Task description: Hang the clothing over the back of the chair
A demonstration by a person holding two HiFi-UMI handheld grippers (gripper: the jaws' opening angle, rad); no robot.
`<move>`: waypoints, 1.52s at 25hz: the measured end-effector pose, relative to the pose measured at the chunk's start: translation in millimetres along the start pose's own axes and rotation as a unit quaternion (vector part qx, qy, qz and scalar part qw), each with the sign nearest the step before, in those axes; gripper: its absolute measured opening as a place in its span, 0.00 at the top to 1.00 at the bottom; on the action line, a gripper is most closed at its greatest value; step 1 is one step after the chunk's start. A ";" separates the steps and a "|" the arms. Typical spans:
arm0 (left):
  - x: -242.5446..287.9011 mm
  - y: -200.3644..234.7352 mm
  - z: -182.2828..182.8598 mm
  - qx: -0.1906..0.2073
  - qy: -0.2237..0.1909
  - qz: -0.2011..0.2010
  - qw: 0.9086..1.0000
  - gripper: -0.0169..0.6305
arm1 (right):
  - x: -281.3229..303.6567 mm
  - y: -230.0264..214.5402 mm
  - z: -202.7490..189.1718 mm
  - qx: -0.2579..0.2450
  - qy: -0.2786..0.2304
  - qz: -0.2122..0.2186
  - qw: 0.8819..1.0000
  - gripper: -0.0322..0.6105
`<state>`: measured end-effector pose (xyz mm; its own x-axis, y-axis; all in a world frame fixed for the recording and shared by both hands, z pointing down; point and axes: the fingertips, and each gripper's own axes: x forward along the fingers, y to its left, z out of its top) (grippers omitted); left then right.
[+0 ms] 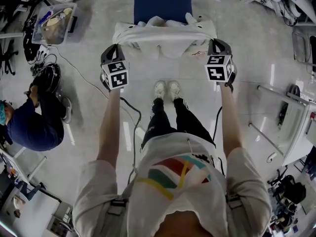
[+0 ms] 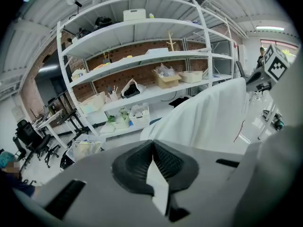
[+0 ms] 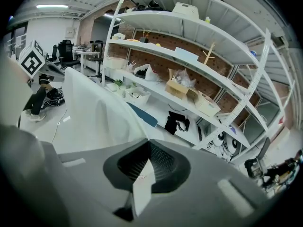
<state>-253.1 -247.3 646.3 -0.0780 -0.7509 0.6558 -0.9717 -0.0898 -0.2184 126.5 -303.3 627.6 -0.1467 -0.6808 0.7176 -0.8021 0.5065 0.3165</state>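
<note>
Pale glossy floor [image 1: 84, 102] spreads below, with a blue chair [image 1: 163, 3] straight ahead. White clothing [image 1: 163, 36] is stretched between the two tongs. The left gripper [image 1: 115, 48] and right gripper [image 1: 217, 44] each pinch an edge, right at the chair's near side. A crouching person [image 1: 29, 125] and a clear bin [image 1: 54, 23] sit off to the left — white shelving [image 2: 137, 30] stands beyond.
</note>
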 end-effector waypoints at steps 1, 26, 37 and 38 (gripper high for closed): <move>0.3 -0.2 -0.8 -0.004 0.001 0.001 1.000 0.95 | 0.4 1.6 -0.4 0.004 0.000 0.001 1.000 0.94; -26.5 -5.7 70.9 -0.050 -0.091 0.012 0.995 0.95 | -33.1 -19.2 36.1 0.066 -0.063 -0.035 0.995 0.78; -92.0 1.2 194.4 -0.033 -0.185 0.027 0.982 0.95 | -110.2 -68.3 134.6 0.084 -0.184 -0.095 0.975 0.93; -101.6 0.7 205.6 -0.031 -0.196 0.027 0.980 0.95 | -120.7 -71.7 144.7 0.086 -0.199 -0.101 0.971 0.94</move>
<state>-200.1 -305.6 431.0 -0.0488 -0.9483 0.3136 -0.9811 -0.0134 -0.1930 117.9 -334.1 428.5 -0.1611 -0.9248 0.3446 -0.9172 0.2692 0.2937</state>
